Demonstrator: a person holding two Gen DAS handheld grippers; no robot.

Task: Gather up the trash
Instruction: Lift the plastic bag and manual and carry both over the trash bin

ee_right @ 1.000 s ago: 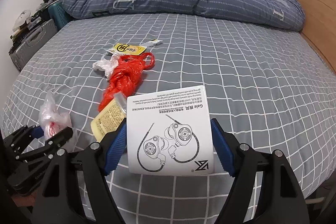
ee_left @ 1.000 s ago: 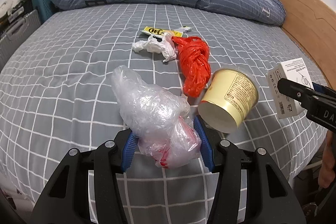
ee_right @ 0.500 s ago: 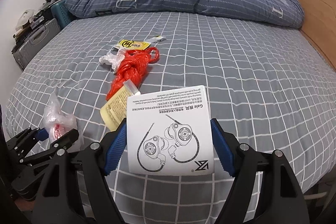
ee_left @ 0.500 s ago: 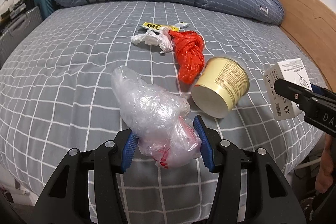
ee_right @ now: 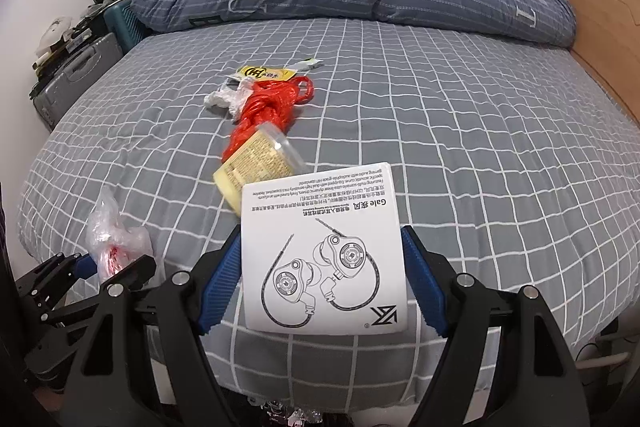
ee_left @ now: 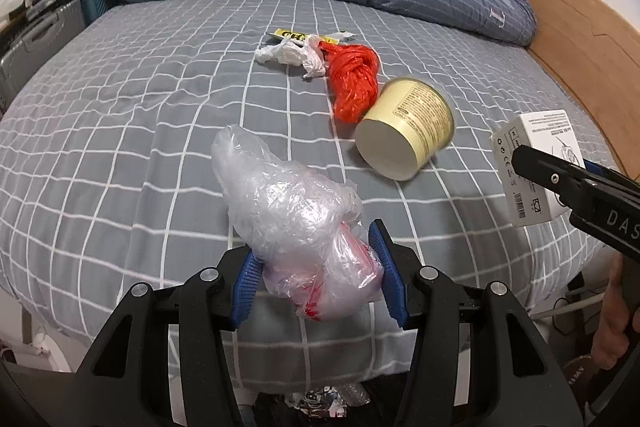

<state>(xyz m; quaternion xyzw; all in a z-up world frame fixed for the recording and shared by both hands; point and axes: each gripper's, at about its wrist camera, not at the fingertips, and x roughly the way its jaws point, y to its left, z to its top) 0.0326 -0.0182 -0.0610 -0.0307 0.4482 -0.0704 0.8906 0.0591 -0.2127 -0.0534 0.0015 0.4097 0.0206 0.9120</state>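
Left gripper (ee_left: pixel 316 279): fingers (ee_left: pixel 245 285) are clamping a crumpled clear plastic bag (ee_left: pixel 288 219) with red print, holding it above the near edge of the bed (ee_left: pixel 120 115).
Right gripper (ee_right: pixel 320 279): fingers (ee_right: pixel 218 283) are gripping a white earphone box (ee_right: pixel 322 251) by its two sides, also held over the near edge.
Progress: judged partway; two pieces are in hand, neither is binned yet.
Left on bed: yellow tub (ee_left: pixel 406 131) lying on its side; orange-red plastic bag (ee_left: pixel 354 83) touching it; white crumpled plastic (ee_left: pixel 290 55) and yellow wrapper (ee_left: pixel 294 35) just beyond.
Containers: no bin is showing clearly; some litter is glinting at the bottom edge of both views, receptacle not identifiable.
Tub contents: mouth is facing away; cannot tell.
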